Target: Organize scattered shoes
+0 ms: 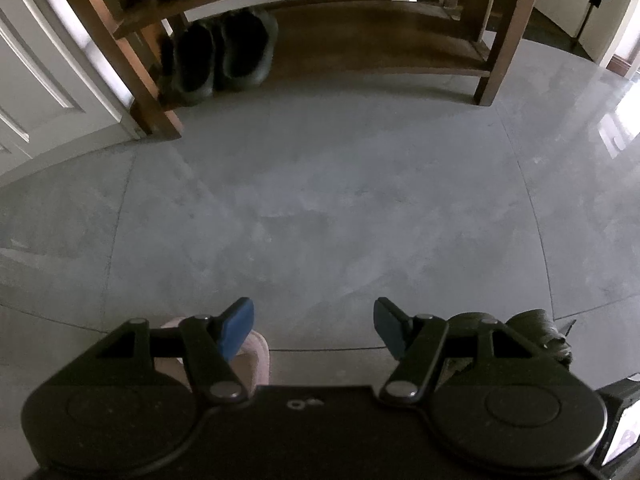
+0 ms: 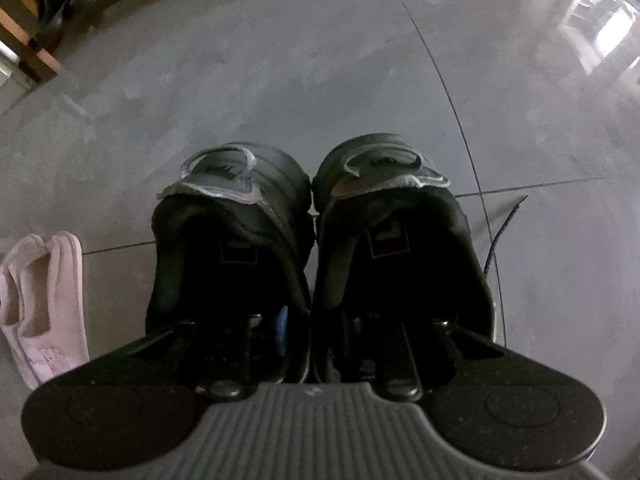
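Partway through, judging by how things are lying. A dark pair [image 1: 224,54] is already sitting on the bottom shelf of the wooden shoe rack [image 1: 492,60], far ahead and to the left of the left claw [image 1: 314,330]. More dark footwear is showing on the shelf above it, too cropped to identify. The rest of the bottom shelf, ahead and to the right, is looking bare.

Off the rack:
- black sneakers [image 2: 312,240], side by side and touching, toes pointing away, directly ahead of the right claw [image 2: 310,332].
- pink slippers [image 2: 44,304], on the floor just left of the right claw, apparently stacked; one is also peeking out under the left claw's left finger.

Right claw: one finger is dipping inside each sneaker, inner heel walls between them. Looks like it is pinching the pair together, but the tips are in shadow, so I cannot tell whether it is clamped.

Left claw: released, blue pads well apart, holding nothing, hovering over bare floor tile [image 1: 320,200].
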Demonstrator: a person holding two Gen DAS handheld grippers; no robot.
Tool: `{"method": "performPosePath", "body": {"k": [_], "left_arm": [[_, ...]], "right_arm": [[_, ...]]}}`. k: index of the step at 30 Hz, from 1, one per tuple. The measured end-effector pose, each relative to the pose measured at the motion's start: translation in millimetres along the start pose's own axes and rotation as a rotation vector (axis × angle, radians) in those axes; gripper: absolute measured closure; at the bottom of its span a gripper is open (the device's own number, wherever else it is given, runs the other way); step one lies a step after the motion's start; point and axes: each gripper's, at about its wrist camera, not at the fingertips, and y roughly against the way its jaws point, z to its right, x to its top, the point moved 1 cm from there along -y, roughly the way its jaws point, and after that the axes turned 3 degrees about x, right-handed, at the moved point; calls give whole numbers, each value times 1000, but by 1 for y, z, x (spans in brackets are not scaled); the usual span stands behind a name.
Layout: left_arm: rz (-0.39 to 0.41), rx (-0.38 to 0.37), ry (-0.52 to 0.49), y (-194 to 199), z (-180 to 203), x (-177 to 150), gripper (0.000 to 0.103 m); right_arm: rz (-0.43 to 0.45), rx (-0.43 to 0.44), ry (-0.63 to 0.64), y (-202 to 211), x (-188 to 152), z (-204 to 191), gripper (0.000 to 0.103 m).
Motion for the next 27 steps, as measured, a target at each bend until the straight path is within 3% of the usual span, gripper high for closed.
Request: {"method": "performPosePath", "body": {"k": [17,27], "left_arm": [[20,12,19,12,-15,-6,36],[31,8,13,9,-21,-10,36]], "right_arm": [[32,37,-48,26,-11,-4,77],[-72,14,-78,-15,10,1,80]]}}
